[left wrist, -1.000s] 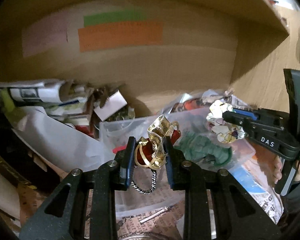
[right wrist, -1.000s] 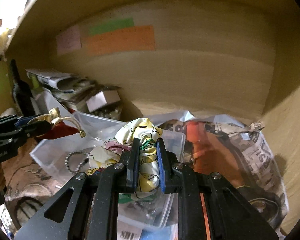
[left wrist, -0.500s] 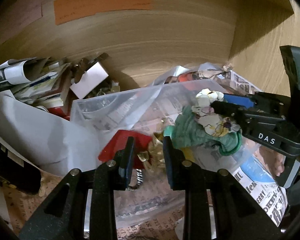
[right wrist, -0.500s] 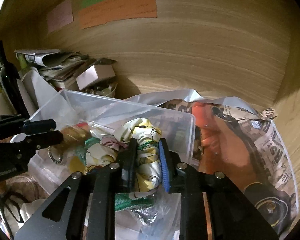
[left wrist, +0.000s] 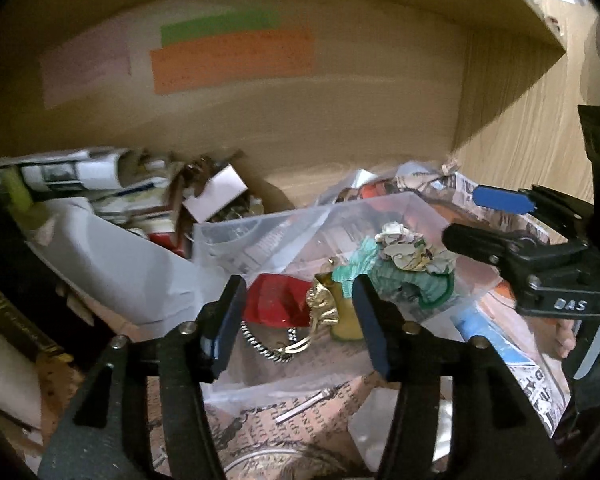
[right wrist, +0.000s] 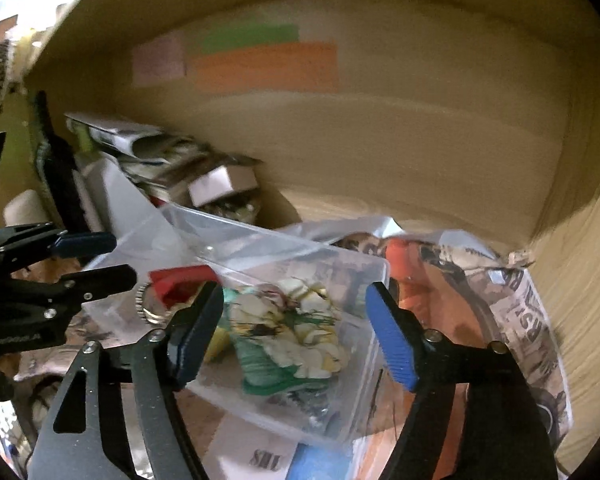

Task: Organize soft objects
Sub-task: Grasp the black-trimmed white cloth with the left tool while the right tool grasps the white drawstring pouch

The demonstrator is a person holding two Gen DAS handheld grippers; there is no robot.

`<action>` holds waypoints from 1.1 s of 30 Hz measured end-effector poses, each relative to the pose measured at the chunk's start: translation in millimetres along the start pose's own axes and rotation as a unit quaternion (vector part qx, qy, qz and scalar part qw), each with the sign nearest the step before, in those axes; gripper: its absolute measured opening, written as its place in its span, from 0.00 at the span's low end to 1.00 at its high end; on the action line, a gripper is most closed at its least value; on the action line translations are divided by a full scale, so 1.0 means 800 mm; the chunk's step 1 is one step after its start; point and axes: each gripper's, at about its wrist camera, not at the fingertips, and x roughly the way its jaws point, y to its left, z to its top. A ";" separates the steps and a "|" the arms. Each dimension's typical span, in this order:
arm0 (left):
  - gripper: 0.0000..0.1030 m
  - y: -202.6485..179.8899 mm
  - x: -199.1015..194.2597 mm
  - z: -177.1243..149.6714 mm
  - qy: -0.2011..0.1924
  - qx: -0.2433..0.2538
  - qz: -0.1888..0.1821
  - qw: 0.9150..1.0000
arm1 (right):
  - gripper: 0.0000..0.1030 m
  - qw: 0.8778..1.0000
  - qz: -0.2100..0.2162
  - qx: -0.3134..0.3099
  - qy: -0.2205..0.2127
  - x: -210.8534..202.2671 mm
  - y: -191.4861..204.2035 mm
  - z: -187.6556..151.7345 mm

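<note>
Two hand-held grippers are being held spread wide over a clear plastic bin (left wrist: 260, 236), nothing being gripped.

Left hand-held gripper (left wrist: 296, 320) is being framed low centre around the gold and red trinket (left wrist: 300, 304); right hand-held gripper (right wrist: 296, 336) is being framed around the floral cloth (right wrist: 296, 320), which is lying in the bin on green fabric (right wrist: 260, 364).

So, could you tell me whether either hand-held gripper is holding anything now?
Nothing: the left hand-held gripper and right hand-held gripper are open above the clear bin.
</note>
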 end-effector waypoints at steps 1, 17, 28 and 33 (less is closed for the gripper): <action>0.56 0.001 -0.007 -0.002 -0.004 -0.001 0.002 1.000 | 0.74 1.000 0.003 -0.002 -0.004 -0.006 0.003 0.000; 0.81 0.024 -0.066 -0.074 0.007 -0.036 0.030 0.999 | 0.78 0.998 0.054 -0.024 -0.011 -0.059 0.053 -0.044; 0.83 0.011 -0.045 -0.153 0.093 -0.036 0.005 0.995 | 0.78 0.992 0.102 -0.019 0.075 -0.017 0.082 -0.094; 0.83 0.005 -0.032 -0.176 0.116 -0.046 -0.011 0.992 | 0.78 0.987 0.118 -0.019 0.110 0.000 0.089 -0.108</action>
